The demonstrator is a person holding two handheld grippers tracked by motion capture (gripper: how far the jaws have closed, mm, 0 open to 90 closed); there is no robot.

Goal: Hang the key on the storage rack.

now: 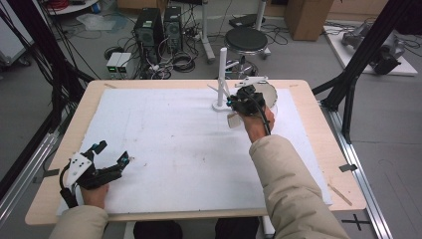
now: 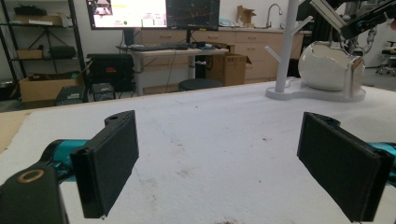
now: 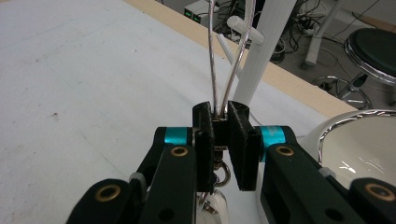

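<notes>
My right gripper (image 3: 219,127) is shut on a thin silver wire loop (image 3: 213,56) that rises from between its jaws. Beneath the jaws hang a small ring and a white pendant (image 3: 212,207). In the high view this gripper (image 1: 243,99) is at the far right of the table, beside the white pegged stand (image 1: 222,74), with the pendant (image 1: 232,120) dangling under it. The stand's post (image 3: 268,51) rises just behind the loop. My left gripper (image 1: 111,152) rests at the near left corner, open, with nothing between its jaws (image 2: 233,163).
A white bowl with a silver rim (image 1: 271,92) sits right of the stand, close to my right gripper (image 3: 359,140). A white mat (image 1: 164,144) covers the wooden table. Past the far edge stand a stool (image 1: 246,40) and computer towers (image 1: 149,30).
</notes>
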